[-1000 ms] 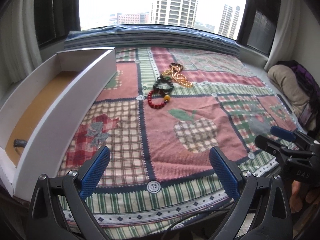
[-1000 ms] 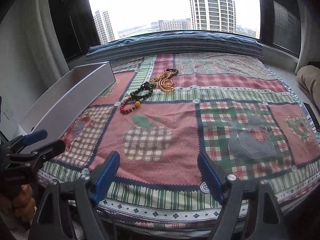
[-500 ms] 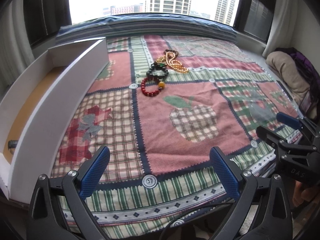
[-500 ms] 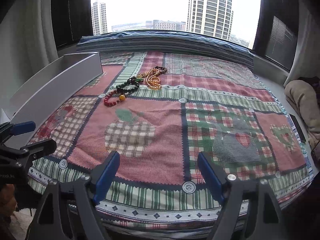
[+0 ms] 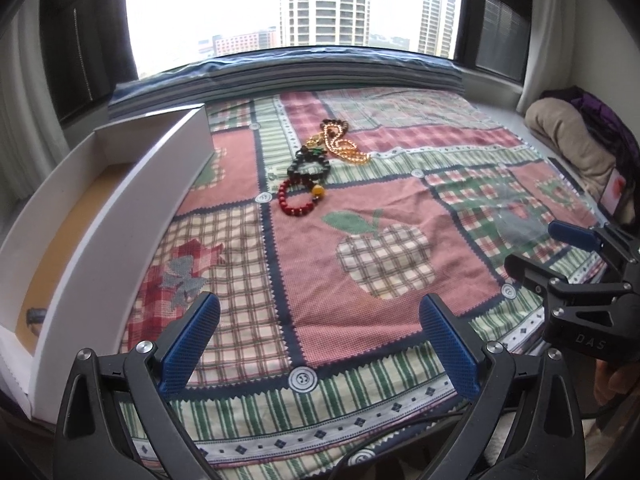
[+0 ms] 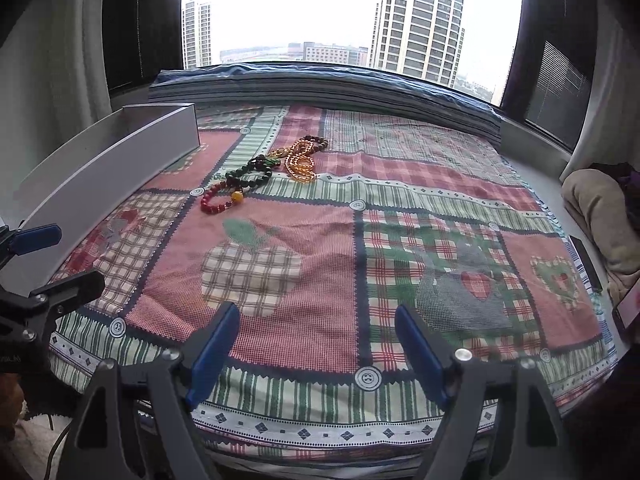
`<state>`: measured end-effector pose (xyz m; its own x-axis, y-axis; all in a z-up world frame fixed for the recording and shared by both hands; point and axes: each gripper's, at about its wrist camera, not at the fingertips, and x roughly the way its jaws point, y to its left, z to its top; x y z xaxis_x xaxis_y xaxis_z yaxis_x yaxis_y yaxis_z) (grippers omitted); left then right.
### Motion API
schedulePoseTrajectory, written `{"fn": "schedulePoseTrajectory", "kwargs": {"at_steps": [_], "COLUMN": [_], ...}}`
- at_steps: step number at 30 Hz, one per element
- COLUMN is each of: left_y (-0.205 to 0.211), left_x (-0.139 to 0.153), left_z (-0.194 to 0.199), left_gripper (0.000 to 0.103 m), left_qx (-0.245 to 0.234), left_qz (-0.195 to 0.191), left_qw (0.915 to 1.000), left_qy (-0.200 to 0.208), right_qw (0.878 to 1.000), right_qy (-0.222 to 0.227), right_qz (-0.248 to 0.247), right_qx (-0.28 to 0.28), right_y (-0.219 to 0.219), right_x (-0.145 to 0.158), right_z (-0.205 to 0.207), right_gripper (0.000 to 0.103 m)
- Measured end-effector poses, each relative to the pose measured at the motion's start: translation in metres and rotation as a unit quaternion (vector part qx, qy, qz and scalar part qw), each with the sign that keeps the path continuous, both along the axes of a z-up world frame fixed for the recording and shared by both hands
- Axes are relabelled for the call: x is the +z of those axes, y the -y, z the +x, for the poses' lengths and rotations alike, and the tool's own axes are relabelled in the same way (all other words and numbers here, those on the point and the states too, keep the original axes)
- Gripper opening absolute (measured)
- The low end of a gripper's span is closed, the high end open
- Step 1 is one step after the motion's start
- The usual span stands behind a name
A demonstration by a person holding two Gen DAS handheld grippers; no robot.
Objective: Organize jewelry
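The red bead bracelet [image 5: 299, 200] is lying far ahead of your fingers, touching the dark bead bracelet [image 5: 311, 166] and near the shiny gold chain [image 5: 345, 148]. Both views have been lifting and creeping closer, so you are getting ready to reach. Your left gripper [image 5: 319, 345] and right gripper [image 6: 317, 346] are gaping wide, holding nothing. The long white box [image 5: 120, 216] is waiting left of them on the bumpy checked quilt [image 5: 360, 340].

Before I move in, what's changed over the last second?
Only the cameras moved: both views tilted and drew a little nearer the jewelry. Left gripper and right gripper remain open and empty. Red bracelet, dark bracelet, gold chain and white drawer lie unchanged.
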<state>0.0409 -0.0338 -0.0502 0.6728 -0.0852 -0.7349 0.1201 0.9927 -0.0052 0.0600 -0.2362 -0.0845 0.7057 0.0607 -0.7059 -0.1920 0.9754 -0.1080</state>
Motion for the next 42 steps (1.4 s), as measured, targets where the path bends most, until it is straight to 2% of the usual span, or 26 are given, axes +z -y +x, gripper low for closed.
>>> {"fn": "schedulePoseTrajectory", "kwargs": {"at_steps": [5, 10, 13, 18, 22, 25, 26, 27, 29, 31, 33, 37, 39, 42], "left_y": [-0.004, -0.025, -0.036, -0.036, -0.018, -0.003, 0.003, 0.009, 0.017, 0.02, 0.021, 0.028, 0.031, 0.03], "left_x": [-0.004, -0.009, -0.012, -0.016, -0.025, -0.04, -0.046, -0.052, -0.067, -0.082, -0.094, -0.097, -0.098, -0.094], "left_z": [0.006, 0.017, 0.033, 0.072, 0.115, 0.15, 0.161, 0.171, 0.192, 0.21, 0.222, 0.226, 0.225, 0.222], "left_gripper": [0.1, 0.1, 0.1, 0.1, 0.1, 0.098, 0.094, 0.083, 0.071, 0.059, 0.042, 0.039, 0.016, 0.015], "left_qx": [-0.001, 0.022, 0.038, 0.026, -0.011, -0.022, -0.027, -0.035, -0.045, -0.04, -0.037, -0.036, -0.043, -0.042], "left_qz": [-0.01, -0.047, -0.052, -0.041, -0.013, 0.005, 0.01, 0.013, 0.016, 0.009, 0.006, 0.023, 0.017, 0.007], "left_qw": [0.9999, 0.998, 0.9966, 0.9967, 0.9973, 0.9969, 0.9966, 0.9961, 0.9943, 0.9929, 0.9913, 0.9929, 0.9929, 0.9922], "left_qy": [-0.013, -0.035, -0.051, -0.065, -0.071, -0.075, -0.077, -0.08, -0.095, -0.112, -0.126, -0.111, -0.109, -0.117], "right_qw": [1.0, 1.0, 1.0, 0.999, 0.999, 0.998, 0.998, 0.998, 0.998, 0.997, 0.997, 0.996, 0.996, 0.995], "right_qy": [-0.007, -0.016, -0.028, -0.034, -0.043, -0.048, -0.05, -0.052, -0.058, -0.063, -0.066, -0.068, -0.07, -0.072], "right_qz": [0.004, 0.009, 0.013, 0.017, 0.023, 0.028, 0.03, 0.032, 0.036, 0.041, 0.044, 0.051, 0.054, 0.06], "right_qx": [0.001, -0.001, 0.0, 0.007, 0.005, 0.002, 0.0, -0.001, -0.006, -0.009, -0.01, -0.015, -0.02, -0.027], "right_y": [0.001, 0.004, 0.003, 0.003, 0.006, 0.011, 0.012, 0.014, 0.019, 0.024, 0.028, 0.036, 0.041, 0.046], "right_x": [-0.002, -0.008, -0.013, -0.017, -0.022, -0.024, -0.026, -0.027, -0.03, -0.033, -0.035, -0.038, -0.04, -0.041], "right_z": [0.002, 0.005, 0.009, 0.014, 0.02, 0.023, 0.025, 0.026, 0.028, 0.03, 0.032, 0.037, 0.04, 0.043], "right_gripper": [0.081, 0.081, 0.081, 0.081, 0.081, 0.081, 0.081, 0.081, 0.081, 0.081, 0.081, 0.081, 0.081, 0.081]}}
